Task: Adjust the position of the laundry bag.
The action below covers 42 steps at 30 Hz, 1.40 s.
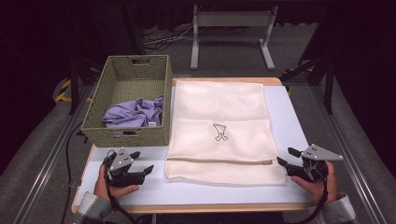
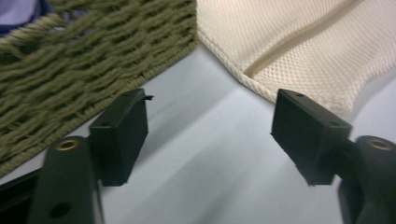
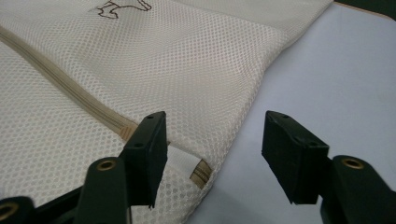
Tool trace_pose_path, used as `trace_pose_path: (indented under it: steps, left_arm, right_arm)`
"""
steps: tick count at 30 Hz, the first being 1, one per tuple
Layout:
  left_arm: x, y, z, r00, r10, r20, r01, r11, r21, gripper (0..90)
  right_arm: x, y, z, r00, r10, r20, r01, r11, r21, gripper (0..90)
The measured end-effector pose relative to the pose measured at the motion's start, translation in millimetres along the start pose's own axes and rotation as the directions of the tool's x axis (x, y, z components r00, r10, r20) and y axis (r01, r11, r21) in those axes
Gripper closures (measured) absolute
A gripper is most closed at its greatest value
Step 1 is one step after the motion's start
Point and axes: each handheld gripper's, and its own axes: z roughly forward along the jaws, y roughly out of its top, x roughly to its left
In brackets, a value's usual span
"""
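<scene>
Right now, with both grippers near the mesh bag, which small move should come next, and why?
Probably ease the right gripper forward and close its fingers on the zipper end of the mesh bag. That end lies just before its open jaws, while the left gripper sits open beside the bag's other corner.

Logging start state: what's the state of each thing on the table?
Mesh bag: flat on the table, zipper closed as far as visible.
Basket: upright, holds a crumpled purple cloth.
Left gripper: open, empty.
Right gripper: open, empty, at the bag's zipper end.
</scene>
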Motion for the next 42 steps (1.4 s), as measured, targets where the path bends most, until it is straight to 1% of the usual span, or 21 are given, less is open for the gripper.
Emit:
trace_pose_path:
  steps: [1, 2, 4, 6, 7, 8, 12, 13, 14, 17, 19, 22, 24, 26, 27, 31, 33, 35, 36, 38, 42]
  left_arm:
    - [-1.2, 0.7, 0.7, 0.9999, 0.011, 0.012, -0.011, 0.9999, 0.002, 32.6]
    - [-3.5, 1.4, 1.8, 0.9997, 0.012, 0.021, -0.012, 0.9999, 0.002, 34.8]
    - [-6.0, 3.7, 3.0, 0.9994, 0.029, 0.021, -0.029, 0.9996, 0.003, 37.7]
    - [-8.7, 6.4, 6.2, 0.9986, 0.037, 0.037, -0.037, 0.9993, 0.002, 41.6]
    - [-9.8, 7.1, 8.3, 0.9986, 0.03, 0.044, -0.03, 0.9995, 0.007, 42.1]
    - [-10.3, 8.7, 11.8, 0.9977, 0.036, 0.057, -0.037, 0.9992, 0.014, 42.2]
    - [-11.9, 15.8, 22.6, 0.9956, 0.026, 0.091, -0.028, 0.9994, 0.022, 50.8]
    - [-13.1, 17.3, 25.4, 0.9949, 0.028, 0.096, -0.031, 0.999, 0.031, 51.1]
    - [-14.1, 18.7, 27.0, 0.9944, 0.039, 0.099, -0.043, 0.9982, 0.041, 51.4]
    - [-18.5, 22.8, 32.0, 0.9917, 0.07, 0.108, -0.075, 0.9962, 0.044, 52.6]
    - [-20.5, 24.5, 35.0, 0.9906, 0.072, 0.116, -0.078, 0.996, 0.045, 53.6]
    - [-21.5, 26.5, 38.0, 0.9909, 0.082, 0.107, -0.088, 0.9947, 0.053, 53.5]
    - [-21.6, 28.7, 44.0, 0.9913, 0.073, 0.109, -0.08, 0.995, 0.06, 52.1]
    - [-21.8, 29.5, 46.0, 0.9917, 0.068, 0.109, -0.076, 0.9949, 0.066, 51.4]
    - [-22.5, 31.3, 49.9, 0.9927, 0.066, 0.102, -0.073, 0.9946, 0.074, 49.1]
    - [-25.0, 34.1, 56.1, 0.9928, 0.071, 0.096, -0.079, 0.9935, 0.082, 48.2]
    - [-24.8, 35.3, 59.8, 0.9927, 0.058, 0.106, -0.067, 0.9943, 0.083, 47.8]
    - [-25.7, 36.9, 64.0, 0.9927, 0.07, 0.098, -0.08, 0.992, 0.098, 46.5]
    - [-26.2, 37.8, 65.5, 0.9922, 0.074, 0.1, -0.084, 0.9914, 0.1, 46.1]
    - [-25.9, 38.7, 66.5, 0.9919, 0.086, 0.093, -0.095, 0.9904, 0.1, 47.1]
    - [-24.4, 39.1, 66.8, 0.9916, 0.083, 0.1, -0.093, 0.9902, 0.104, 49.7]
  right_arm:
    - [0.2, -0.1, 0.0, 1.0, 0.002, 0.003, -0.002, 1.0, 0.005, 50.1]
    - [0.6, -0.6, -0.2, 1.0, 0.0, -0.003, 0.0, 1.0, 0.009, 52.0]
    - [1.6, -1.0, -0.3, 0.9999, -0.001, -0.014, 0.001, 1.0, 0.01, 54.2]
    - [3.1, -0.6, 0.1, 0.9998, -0.005, -0.021, 0.005, 1.0, 0.013, 57.5]
    - [4.0, -0.1, 0.6, 0.9996, -0.014, -0.026, 0.014, 1.0, 0.014, 58.4]
    - [4.5, 0.1, 1.1, 0.9995, -0.018, -0.027, 0.019, 1.0, 0.016, 59.0]
    - [5.3, 0.1, 2.7, 0.9992, -0.024, -0.032, 0.025, 0.999, 0.025, 64.9]
    - [5.5, -0.1, 3.1, 0.9991, -0.028, -0.032, 0.029, 0.999, 0.026, 66.8]
    - [5.6, -0.2, 3.2, 0.999, -0.031, -0.032, 0.031, 0.999, 0.027, 67.8]
    - [5.8, -0.4, 3.4, 0.9989, -0.032, -0.035, 0.033, 0.999, 0.032, 70.7]
    - [5.9, -0.3, 3.8, 0.9989, -0.031, -0.035, 0.032, 0.999, 0.037, 71.3]
    - [5.9, -0.4, 4.7, 0.9987, -0.033, -0.038, 0.035, 0.999, 0.041, 71.4]
    - [5.8, 0.1, 6.6, 0.999, -0.031, -0.033, 0.033, 0.998, 0.05, 68.9]
    - [5.5, 0.4, 7.2, 0.9992, -0.027, -0.03, 0.029, 0.998, 0.052, 68.8]
    - [4.1, 0.7, 8.8, 0.9994, -0.005, -0.033, 0.007, 0.998, 0.059, 66.0]
    - [2.2, -1.3, 11.8, 0.9997, 0.009, -0.024, -0.007, 0.997, 0.079, 64.5]
    - [0.3, -2.3, 12.7, 0.9994, 0.021, -0.027, -0.018, 0.996, 0.082, 63.9]
    - [-3.6, -2.6, 13.6, 0.9979, 0.047, -0.044, -0.043, 0.996, 0.078, 64.2]
    - [-4.4, -2.4, 14.3, 0.9977, 0.054, -0.041, -0.051, 0.996, 0.078, 64.5]
    - [-5.3, -2.2, 15.5, 0.9978, 0.048, -0.045, -0.044, 0.996, 0.079, 66.6]
    - [-3.0, -2.1, 16.9, 0.9979, 0.039, -0.053, -0.034, 0.996, 0.085, 68.4]
